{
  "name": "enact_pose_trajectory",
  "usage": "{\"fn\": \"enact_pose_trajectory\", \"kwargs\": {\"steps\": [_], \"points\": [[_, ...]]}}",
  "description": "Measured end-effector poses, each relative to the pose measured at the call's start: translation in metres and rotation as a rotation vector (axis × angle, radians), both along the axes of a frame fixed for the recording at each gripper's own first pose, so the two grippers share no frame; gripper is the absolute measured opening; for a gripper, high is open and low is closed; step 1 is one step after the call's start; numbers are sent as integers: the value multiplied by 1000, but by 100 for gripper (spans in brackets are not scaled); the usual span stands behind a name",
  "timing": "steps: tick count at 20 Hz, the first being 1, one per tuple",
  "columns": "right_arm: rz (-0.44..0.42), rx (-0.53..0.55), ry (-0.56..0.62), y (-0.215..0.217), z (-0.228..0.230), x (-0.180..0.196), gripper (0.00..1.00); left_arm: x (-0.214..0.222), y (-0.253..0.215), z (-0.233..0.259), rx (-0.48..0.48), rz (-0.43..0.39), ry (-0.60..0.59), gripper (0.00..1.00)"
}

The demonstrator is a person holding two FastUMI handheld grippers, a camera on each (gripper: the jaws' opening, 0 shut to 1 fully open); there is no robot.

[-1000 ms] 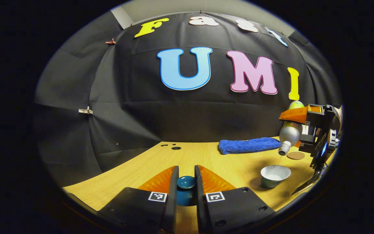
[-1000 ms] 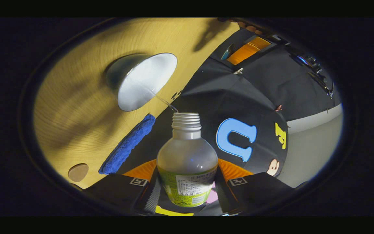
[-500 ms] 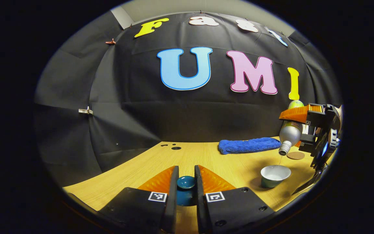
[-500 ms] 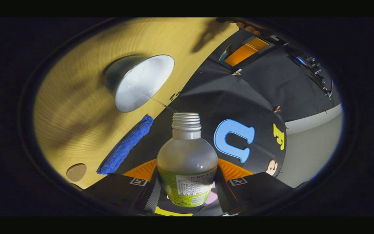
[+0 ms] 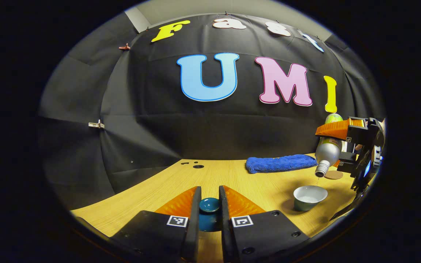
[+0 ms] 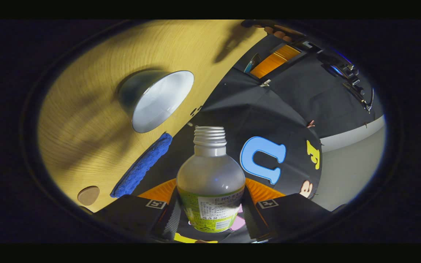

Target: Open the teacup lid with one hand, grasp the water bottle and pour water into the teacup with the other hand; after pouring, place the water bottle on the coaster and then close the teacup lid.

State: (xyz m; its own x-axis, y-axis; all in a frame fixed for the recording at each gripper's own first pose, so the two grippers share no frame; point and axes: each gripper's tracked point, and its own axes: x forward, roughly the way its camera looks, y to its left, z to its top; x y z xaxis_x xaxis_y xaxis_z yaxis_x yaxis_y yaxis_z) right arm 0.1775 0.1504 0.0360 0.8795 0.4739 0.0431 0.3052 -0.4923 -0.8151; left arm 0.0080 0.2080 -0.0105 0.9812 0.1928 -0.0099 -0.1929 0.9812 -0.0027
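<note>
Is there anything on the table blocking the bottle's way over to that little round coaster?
Nothing visible does. The water bottle hangs tilted above the teacup, and the coaster lies bare just behind it, with the blue towel off to the side.

Dark teal ceramic teacup lid (image 5: 209, 205): lower part hidden between the left gripper's fingers (image 5: 196, 215), bottom centre. Clear plastic water bottle (image 6: 210, 182): base cut off behind the right gripper's fingers (image 6: 170, 215) at bottom. Round cork coaster (image 5: 334, 175), right edge of left gripper view: partly hidden behind the bottle neck. Water level in the white-lined teacup (image 6: 155, 99): can't tell.
</note>
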Motion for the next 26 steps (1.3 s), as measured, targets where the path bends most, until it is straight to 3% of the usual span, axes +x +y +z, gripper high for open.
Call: {"fn": "enact_pose_trajectory", "kwargs": {"steps": [8, 11, 16, 26], "points": [[-23, 4, 11, -1, 0, 1, 75, 0, 0, 0, 0, -1, -1, 29], [-40, 70, 40, -5, -2, 1, 75, -1, 0, 0, 0, 0, -1, 29], [-151, 335, 157, -29, -10, 2, 75, 0, 0, 0, 0, 0, -1, 29], [-389, 1092, 375, -113, -23, -12, 76, -1, -1, 0, 0, 11, -1, 29]]}}
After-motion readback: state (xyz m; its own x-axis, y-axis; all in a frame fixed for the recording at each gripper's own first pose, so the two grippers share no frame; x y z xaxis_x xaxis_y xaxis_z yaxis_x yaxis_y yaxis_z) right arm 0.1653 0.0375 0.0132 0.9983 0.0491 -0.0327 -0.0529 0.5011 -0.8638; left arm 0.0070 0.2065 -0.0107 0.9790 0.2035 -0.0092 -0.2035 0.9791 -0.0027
